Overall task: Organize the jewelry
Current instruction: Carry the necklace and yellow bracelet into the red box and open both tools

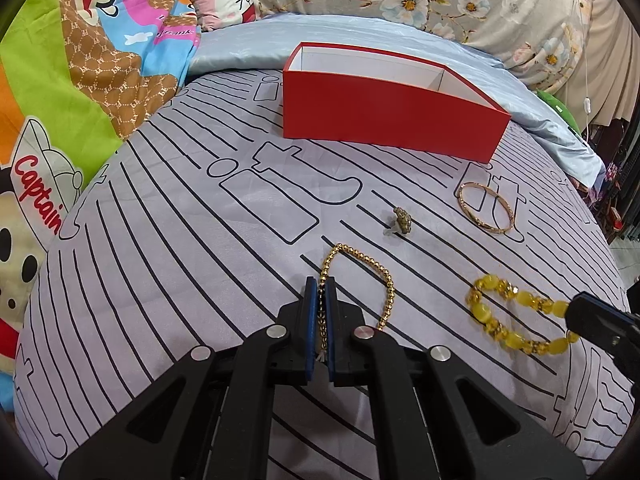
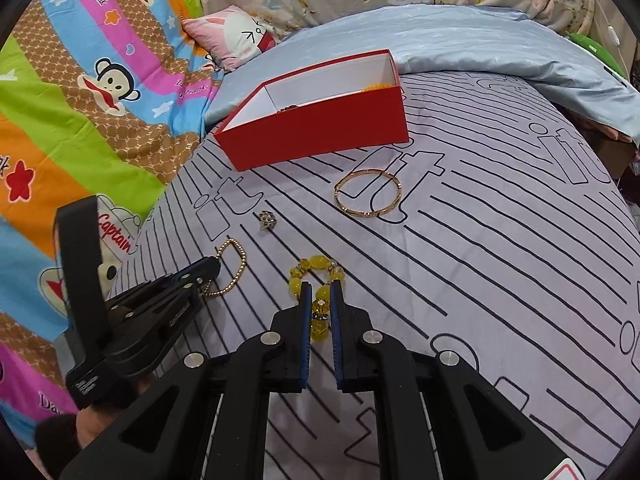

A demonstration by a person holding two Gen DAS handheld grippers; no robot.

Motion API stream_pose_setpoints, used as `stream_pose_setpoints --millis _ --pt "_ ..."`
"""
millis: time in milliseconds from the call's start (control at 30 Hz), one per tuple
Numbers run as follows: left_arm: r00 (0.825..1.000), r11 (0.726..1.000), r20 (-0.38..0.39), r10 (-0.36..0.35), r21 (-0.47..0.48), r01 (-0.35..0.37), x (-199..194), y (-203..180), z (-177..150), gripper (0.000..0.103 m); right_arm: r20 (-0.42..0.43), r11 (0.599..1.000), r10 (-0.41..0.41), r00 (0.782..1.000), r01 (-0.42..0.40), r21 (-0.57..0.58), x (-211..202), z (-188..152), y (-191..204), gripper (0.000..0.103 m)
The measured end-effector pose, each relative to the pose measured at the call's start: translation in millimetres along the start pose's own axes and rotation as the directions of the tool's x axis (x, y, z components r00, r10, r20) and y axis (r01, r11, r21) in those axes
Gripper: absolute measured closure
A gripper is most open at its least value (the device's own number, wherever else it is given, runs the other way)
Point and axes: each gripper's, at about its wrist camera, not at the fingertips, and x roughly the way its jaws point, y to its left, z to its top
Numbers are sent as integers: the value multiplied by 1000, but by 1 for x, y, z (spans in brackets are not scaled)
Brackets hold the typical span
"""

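My left gripper is shut on the gold bead bracelet, which lies on the striped bedsheet; it also shows in the right wrist view. My right gripper is shut on the yellow stone bracelet, also seen in the left wrist view. A gold bangle and a small dark gold ring lie loose on the sheet. The open red box stands beyond them with some jewelry inside.
A cartoon monkey blanket lies at the left. A pink pillow and a light blue quilt lie behind the box. The bed's right edge drops off. The left gripper body shows in the right wrist view.
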Motion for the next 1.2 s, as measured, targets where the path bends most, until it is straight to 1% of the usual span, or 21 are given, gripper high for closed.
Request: stream_pose_setpoints --millis 133,200,333,467,533,733,800,900,1000,1067,1200 --pt "1000 1000 -8 -6 -6 6 -6 -3 -4 99 17 1000 4 1000 -4 -2 -13 2 2 94" --pt "999 1000 -19 -29 -10 29 -11 -5 -4 99 26 1000 8 1000 -8 3 -19 6 2 94" --pt "999 999 -4 -50 -7 49 -25 -10 7 99 55 1000 12 998 -12 1 -30 19 5 94" --pt "998 998 23 -65 3 65 -40 -14 31 99 91 1000 14 996 -13 -12 -39 40 9 94" --pt "996 997 47 -71 11 70 -47 -15 48 99 114 1000 20 993 -18 -18 -42 53 10 94" --pt "988 996 129 -84 48 78 -56 -21 107 99 192 998 45 980 -36 -52 -48 110 14 94" --pt "985 995 152 -87 58 79 -55 -23 127 99 209 997 53 976 -40 -68 -45 132 17 94" --pt "981 996 181 -71 69 59 -45 -26 155 99 237 994 55 970 -32 -101 -34 168 25 94" --pt "981 997 184 -64 56 55 -27 -24 180 99 244 993 46 969 -17 -120 -15 196 29 94" --pt "982 998 179 -53 47 45 -15 -22 191 99 246 993 43 968 -14 -120 0 212 30 94" --pt "987 999 156 -36 38 30 17 -19 210 99 211 995 66 975 -48 -90 38 240 21 94"
